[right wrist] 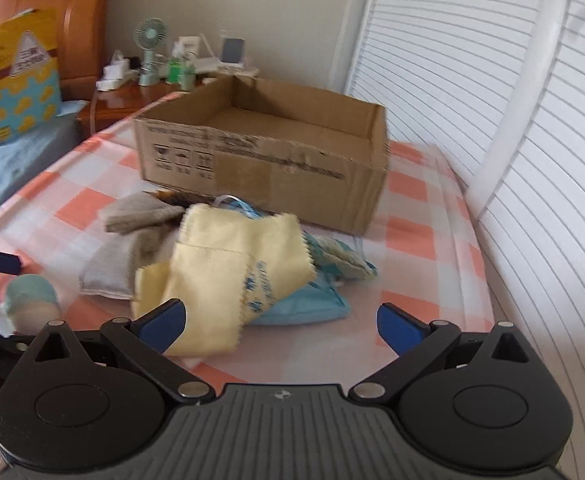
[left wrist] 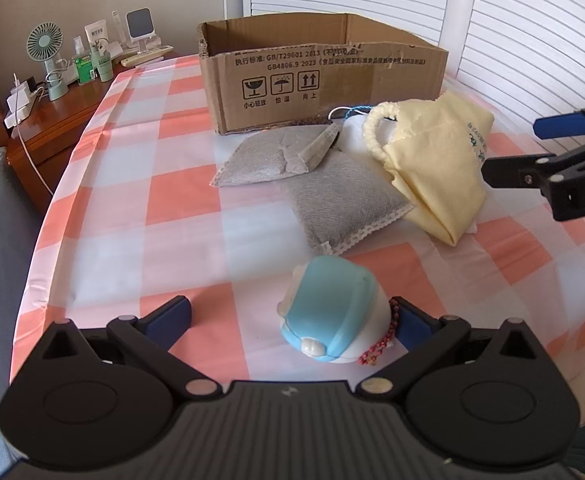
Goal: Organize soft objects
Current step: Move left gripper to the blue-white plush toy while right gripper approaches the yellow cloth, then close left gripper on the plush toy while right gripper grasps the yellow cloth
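Left wrist view: cardboard box (left wrist: pixel 324 80) at upper centre is seen empty, soft items (left wrist: pixel 332 184) unsorted, both grippers' (left wrist: pixel 292 320) fingers spread, nothing held.

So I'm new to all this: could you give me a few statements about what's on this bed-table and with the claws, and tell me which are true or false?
1. The cardboard box is empty inside. True, as far as its visible floor shows.
2. The left claw is open around the blue-and-white squishy toy. True; the toy sits between its fingers, not squeezed.
3. The right claw is clamped on the yellow cloth. False; it is open, with the cloth just ahead.
4. The two grey pouches are already in the box. False; they lie on the checked tablecloth in front of it.
5. A small green fan stands on the wooden side table. True.
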The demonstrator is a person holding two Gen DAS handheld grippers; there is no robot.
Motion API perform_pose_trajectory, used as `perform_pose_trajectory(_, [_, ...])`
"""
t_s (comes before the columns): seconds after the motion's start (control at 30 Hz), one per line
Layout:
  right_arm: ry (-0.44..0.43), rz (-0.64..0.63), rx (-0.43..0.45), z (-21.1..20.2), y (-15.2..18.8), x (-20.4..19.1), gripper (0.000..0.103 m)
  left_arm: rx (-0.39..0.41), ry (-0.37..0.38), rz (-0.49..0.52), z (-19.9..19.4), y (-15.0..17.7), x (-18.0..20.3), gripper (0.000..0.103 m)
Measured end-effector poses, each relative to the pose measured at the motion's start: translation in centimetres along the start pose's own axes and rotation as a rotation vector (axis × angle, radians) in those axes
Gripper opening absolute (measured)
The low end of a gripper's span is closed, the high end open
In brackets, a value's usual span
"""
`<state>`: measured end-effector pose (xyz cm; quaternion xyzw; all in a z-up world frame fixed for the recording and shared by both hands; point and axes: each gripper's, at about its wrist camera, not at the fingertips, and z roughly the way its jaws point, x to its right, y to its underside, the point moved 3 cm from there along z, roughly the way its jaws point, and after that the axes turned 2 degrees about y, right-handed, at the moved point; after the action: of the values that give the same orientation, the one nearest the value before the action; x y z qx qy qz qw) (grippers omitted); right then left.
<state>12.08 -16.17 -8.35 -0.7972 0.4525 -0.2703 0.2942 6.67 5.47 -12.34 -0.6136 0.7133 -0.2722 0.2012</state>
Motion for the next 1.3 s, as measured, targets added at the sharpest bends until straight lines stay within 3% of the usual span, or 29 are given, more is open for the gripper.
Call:
perform_pose_trajectory(0.13, [-0.054,-0.106,0.053,0.8,-0.9,-2.0,0.103,0.001,0.000,0.000,0.0,0.0,0.0,0.103])
perform_pose_trajectory(0.27, [-0.075,-0.085,0.024,2.9,-2.4,-1.5,0.103,0.002,-0.002,-0.002,0.0,0.0,0.0,0.103])
perform_pose_trajectory(0.4, [-0.190,-0.054,-0.005,2.9,-2.4,-1.7,0.103,0.005,-0.003,-0.003,0.0,0.1,0.0,0.103])
perform_pose_trajectory(0.53, [-0.254,-0.141,0.007,1.4,-1.2,-3.8,0.103,0.003,-0.001,-0.002,0.0,0.1,0.0,0.103])
perform_pose_trajectory(0.7, [-0.213,-0.176,0.015,1.4,-0.5,-4.9,0.100,0.010,0.002,-0.002,0.0,0.2,0.0,0.103])
perform_pose_trajectory(0.9, [-0.127,-0.171,0.002,2.0,-0.2,-4.2,0.070,0.010,0.002,0.003,0.0,0.2,0.0,0.103])
perform_pose_trajectory(0.97, [-0.098,-0.168,0.008,1.8,-0.1,-4.0,0.047,0.010,0.002,0.002,-0.1,0.2,0.0,0.103])
perform_pose_trajectory(1.07, [-0.041,-0.166,0.010,1.8,0.0,-3.7,0.021,0.010,0.001,0.002,-0.1,0.2,0.0,0.103])
perform_pose_trajectory(1.17, [-0.031,-0.134,0.017,1.4,0.0,-3.1,0.006,0.009,-0.001,-0.001,0.0,0.2,0.0,0.103])
perform_pose_trajectory(1.3, [-0.031,-0.083,0.034,0.0,0.2,-2.2,0.006,0.005,-0.003,-0.003,0.0,0.1,0.0,0.103])
